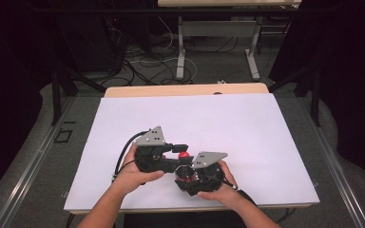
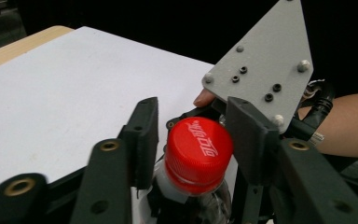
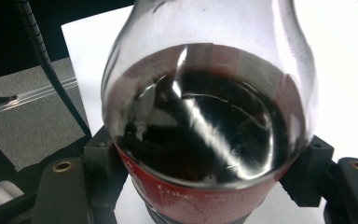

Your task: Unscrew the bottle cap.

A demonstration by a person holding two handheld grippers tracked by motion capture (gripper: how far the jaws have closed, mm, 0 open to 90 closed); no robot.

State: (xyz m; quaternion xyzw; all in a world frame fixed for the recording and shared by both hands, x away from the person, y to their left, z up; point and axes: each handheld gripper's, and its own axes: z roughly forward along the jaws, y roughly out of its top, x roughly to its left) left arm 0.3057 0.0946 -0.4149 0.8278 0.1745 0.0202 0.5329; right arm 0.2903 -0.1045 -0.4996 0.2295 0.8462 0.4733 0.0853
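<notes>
Bottle (image 3: 205, 140) clamped upright in right gripper (image 3: 205, 186), steadied so left gripper (image 2: 191, 140) grips its red cap (image 2: 198, 154) for unscrewing.

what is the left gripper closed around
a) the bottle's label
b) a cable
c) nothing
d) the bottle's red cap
d, in the left gripper view the left gripper has its two black jaws on either side of the red cap of the bottle.

Black grippers (image 1: 180, 164); grey screwed triangular plates (image 2: 265, 65); bare forearms
</notes>
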